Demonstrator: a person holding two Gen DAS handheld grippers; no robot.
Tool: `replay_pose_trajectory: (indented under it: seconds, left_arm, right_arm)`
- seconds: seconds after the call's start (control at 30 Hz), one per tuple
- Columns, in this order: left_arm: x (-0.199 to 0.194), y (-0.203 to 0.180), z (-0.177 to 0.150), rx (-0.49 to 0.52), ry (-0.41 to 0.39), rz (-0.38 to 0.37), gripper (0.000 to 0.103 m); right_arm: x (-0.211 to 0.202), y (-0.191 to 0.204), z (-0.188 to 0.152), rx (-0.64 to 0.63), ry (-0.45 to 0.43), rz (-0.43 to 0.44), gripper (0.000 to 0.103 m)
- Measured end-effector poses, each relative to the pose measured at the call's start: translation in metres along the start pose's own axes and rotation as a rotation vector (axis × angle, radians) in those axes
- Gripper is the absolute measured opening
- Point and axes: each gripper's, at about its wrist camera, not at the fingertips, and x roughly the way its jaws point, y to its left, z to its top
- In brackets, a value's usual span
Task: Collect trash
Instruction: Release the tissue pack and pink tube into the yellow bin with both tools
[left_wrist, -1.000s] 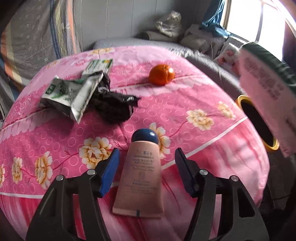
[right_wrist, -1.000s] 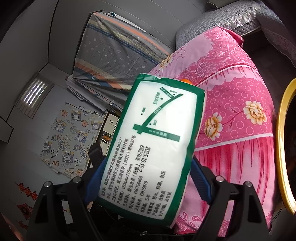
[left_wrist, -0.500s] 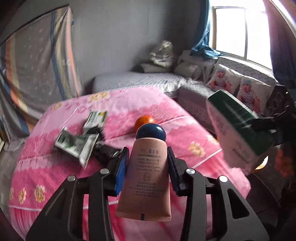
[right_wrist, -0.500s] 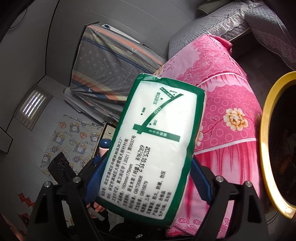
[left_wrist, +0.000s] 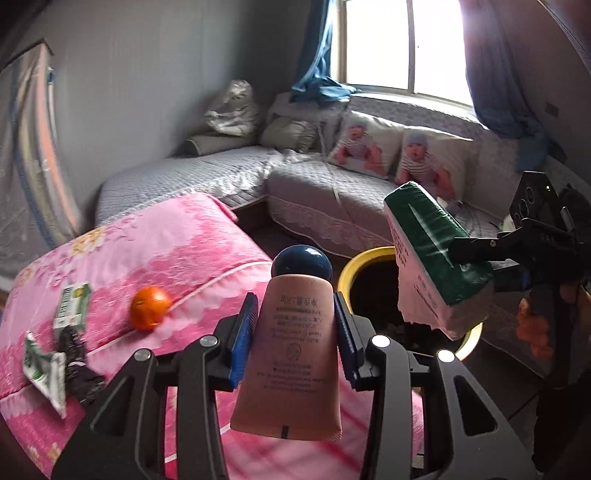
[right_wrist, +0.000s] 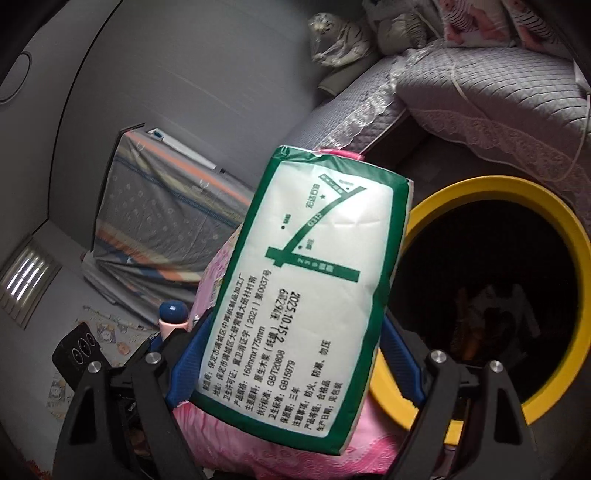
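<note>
My left gripper (left_wrist: 293, 339) is shut on a pink tube with a dark blue cap (left_wrist: 291, 354) and holds it in the air beside the pink bed. My right gripper (right_wrist: 295, 354) is shut on a green-and-white tissue pack (right_wrist: 310, 295), which hangs over the yellow-rimmed bin (right_wrist: 546, 206). The left wrist view shows the same pack (left_wrist: 432, 258) above the bin's rim (left_wrist: 347, 269). The tube's cap also shows in the right wrist view (right_wrist: 173, 312). Crumpled wrappers (left_wrist: 44, 365), a small green box (left_wrist: 72, 304) and an orange (left_wrist: 149, 307) lie on the bed.
The pink flowered bed (left_wrist: 166, 251) is at the left. A grey corner sofa (left_wrist: 332, 188) with baby-print cushions (left_wrist: 369, 147) runs behind the bin under the window. A dark floor gap separates bed and sofa. Some trash lies inside the bin (right_wrist: 491, 314).
My left gripper closed on the tube, lifted it off the bed and swung right toward the bin. My right gripper carried the tissue pack over the bin's opening.
</note>
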Motion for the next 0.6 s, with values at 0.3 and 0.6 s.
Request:
replay_pose_trajectory:
  seconds: [0.3,0.6]
  left_arm:
    - [0.071,-0.038,0.009,0.045,0.065,-0.109,0.038]
    - [0.135,-0.068,0.016,0.029,0.123,-0.167,0.038]
  right_arm:
    - [-0.009,-0.055,0.007,0.022,-0.104,-0.234,0.081]
    - [-0.004,-0.093,0.001,0.084,-0.103,-0.299,0.081]
